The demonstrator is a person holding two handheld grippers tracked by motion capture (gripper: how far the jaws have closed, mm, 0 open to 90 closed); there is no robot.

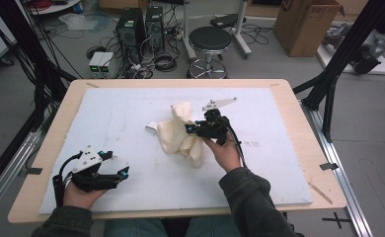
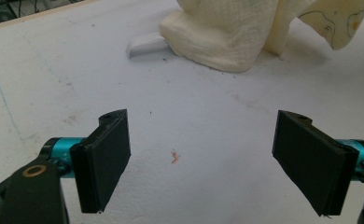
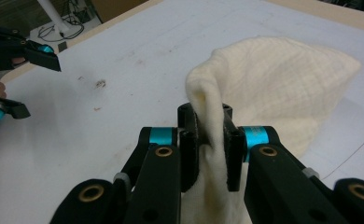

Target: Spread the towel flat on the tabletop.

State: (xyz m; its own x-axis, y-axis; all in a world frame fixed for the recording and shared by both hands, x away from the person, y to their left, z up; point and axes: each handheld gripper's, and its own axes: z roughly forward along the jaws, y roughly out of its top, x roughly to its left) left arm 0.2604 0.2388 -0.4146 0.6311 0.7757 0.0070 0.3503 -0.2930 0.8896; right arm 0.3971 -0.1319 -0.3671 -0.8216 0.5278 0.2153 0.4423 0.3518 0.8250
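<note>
- The right gripper's fingers (image 3: 231, 158) are clenched on a fold of the cream cloth (image 3: 283, 93); in the right gripper view the fabric rises between the two black pads and drapes away toward 1 o'clock.
- The left gripper's fingers (image 2: 103, 158) are released and spread wide, with bare white surface (image 2: 194, 116) between them and nothing touching either pad.
- In the high view the right gripper (image 1: 193, 129) sits near the middle of the surface, just right of centre, with its hand (image 1: 226, 152) coming in from 5 o'clock and a dark sleeve (image 1: 250, 197) behind it.
- The cream cloth (image 1: 180, 133) lies bunched at the centre of the surface; part of it is lifted at the right gripper, and the rest rests on the surface toward 9 o'clock of that gripper.
- A small white scrap (image 1: 151, 127) lies flat at the cloth's 9 o'clock edge, touching it or just beside it; I cannot tell which.
- The left gripper (image 1: 125, 172) rests at 7 o'clock on the surface, well apart from the cloth, pointing toward 3 o'clock.
- In the left gripper view the cloth (image 2: 227, 37) stands at 12 o'clock, a printed corner hanging off to 1 o'clock.
- A small reddish speck (image 2: 174, 157) marks the surface between the left fingers.
</note>
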